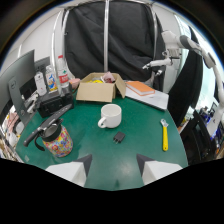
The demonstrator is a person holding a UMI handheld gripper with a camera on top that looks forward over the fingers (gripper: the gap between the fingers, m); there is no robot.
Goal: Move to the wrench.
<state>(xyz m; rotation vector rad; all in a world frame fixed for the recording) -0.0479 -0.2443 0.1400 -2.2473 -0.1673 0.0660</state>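
A yellow-handled wrench [164, 135] with a silver head lies on the green table [135, 115], off to the right and well ahead of my right finger. My gripper [114, 165] is open above the table's near edge with nothing between its fingers; the white fingertips [82, 162] show at the bottom of the view. A small black adapter [119, 137] lies just ahead of the fingers, roughly in line with the gap. Beyond it stands a white mug [110, 116].
A jar with a colourful pattern and black lid [55, 140] stands ahead to the left. An open cardboard box [100, 87] sits at the back, an orange book on papers [142, 90] to its right. Bottles, a monitor [20, 82] and black gear crowd the left. A white robot arm [172, 50] stands beyond the table's right.
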